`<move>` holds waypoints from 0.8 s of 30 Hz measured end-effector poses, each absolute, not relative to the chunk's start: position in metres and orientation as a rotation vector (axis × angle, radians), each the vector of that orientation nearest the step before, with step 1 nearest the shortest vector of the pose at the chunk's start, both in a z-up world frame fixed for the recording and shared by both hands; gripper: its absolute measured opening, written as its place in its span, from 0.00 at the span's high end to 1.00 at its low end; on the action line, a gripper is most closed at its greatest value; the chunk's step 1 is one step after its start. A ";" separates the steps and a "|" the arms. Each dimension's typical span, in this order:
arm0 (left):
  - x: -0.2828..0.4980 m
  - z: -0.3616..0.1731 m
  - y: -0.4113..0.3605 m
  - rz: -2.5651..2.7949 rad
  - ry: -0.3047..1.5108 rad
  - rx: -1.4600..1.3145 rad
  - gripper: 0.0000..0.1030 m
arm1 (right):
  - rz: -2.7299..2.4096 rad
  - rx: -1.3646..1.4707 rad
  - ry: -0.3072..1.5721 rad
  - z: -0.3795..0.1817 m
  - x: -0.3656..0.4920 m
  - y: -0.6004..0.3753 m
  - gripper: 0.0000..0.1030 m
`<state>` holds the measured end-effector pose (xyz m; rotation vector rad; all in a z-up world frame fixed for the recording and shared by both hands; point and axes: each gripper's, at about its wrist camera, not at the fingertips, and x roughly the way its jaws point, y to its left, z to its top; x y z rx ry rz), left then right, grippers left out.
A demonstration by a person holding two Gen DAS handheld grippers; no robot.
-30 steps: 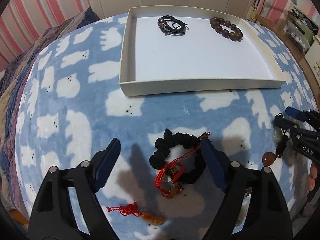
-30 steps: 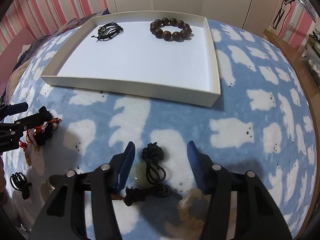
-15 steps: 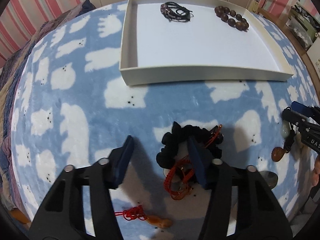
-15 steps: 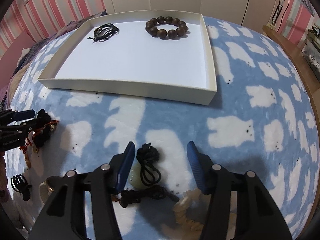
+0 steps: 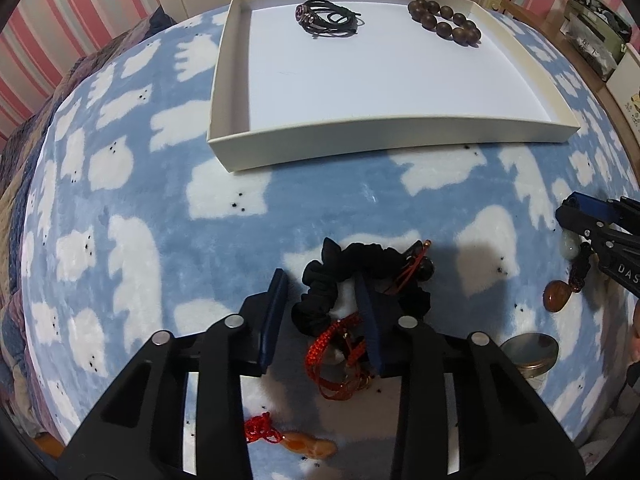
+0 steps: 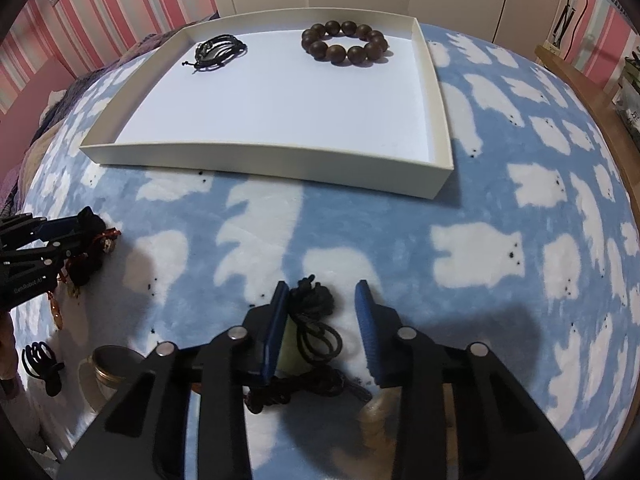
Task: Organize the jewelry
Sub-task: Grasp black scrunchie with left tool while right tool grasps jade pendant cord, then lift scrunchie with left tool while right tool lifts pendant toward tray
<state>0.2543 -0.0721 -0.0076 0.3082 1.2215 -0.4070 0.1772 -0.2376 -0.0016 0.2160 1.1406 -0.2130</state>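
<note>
Closing in since a second ago, the left gripper [image 5: 322, 312] now has its jaws narrowed around one side of the black scrunchie [image 5: 360, 284], with the red cord bracelet [image 5: 334, 354] tangled just under it on the blue bear-print blanket [image 5: 132, 208]; the jaws are not yet fully pinched, so I judge the grasp is still forming. The right gripper [image 6: 322, 320] stays part open, straddling the black knotted cord pendant [image 6: 316, 316] without squeezing it. Farther off, the white tray [image 5: 384, 138] already holds a black cord bracelet [image 5: 328, 22] and a wooden bead bracelet [image 5: 444, 22], so both pieces look bound there next. An orange pendant [image 5: 308, 446] and a small tin [image 5: 528, 354] lie nearby.
</note>
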 end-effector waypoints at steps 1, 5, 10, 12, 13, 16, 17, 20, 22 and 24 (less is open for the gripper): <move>0.254 -0.007 -0.072 -0.408 1.220 0.310 0.71 | -0.211 0.213 1.140 -0.002 0.178 -0.237 0.73; 0.254 -0.006 -0.072 -0.404 1.212 0.310 0.80 | -0.203 0.212 1.133 -0.001 0.179 -0.237 0.78; 0.252 -0.002 -0.068 -0.405 1.206 0.293 0.89 | -0.199 0.216 1.110 0.003 0.176 -0.237 0.79; 0.251 0.001 -0.068 -0.406 1.197 0.289 0.89 | -0.204 0.210 1.089 0.007 0.174 -0.238 0.79; 0.250 0.002 -0.067 -0.408 1.191 0.286 0.89 | -0.205 0.210 1.081 0.009 0.173 -0.238 0.79; 0.245 0.013 -0.067 -0.419 1.153 0.266 0.89 | -0.200 0.207 1.061 0.015 0.171 -0.238 0.79; 0.244 0.017 -0.067 -0.417 1.142 0.263 0.89 | -0.198 0.206 1.054 0.017 0.170 -0.238 0.79; 0.240 0.028 -0.065 -0.411 1.117 0.254 0.90 | -0.190 0.211 1.029 0.023 0.167 -0.237 0.79; 0.236 0.036 -0.063 -0.406 1.095 0.246 0.90 | -0.185 0.211 1.017 0.027 0.164 -0.236 0.80; 0.232 0.044 -0.060 -0.403 1.075 0.239 0.90 | -0.182 0.211 1.006 0.029 0.162 -0.235 0.80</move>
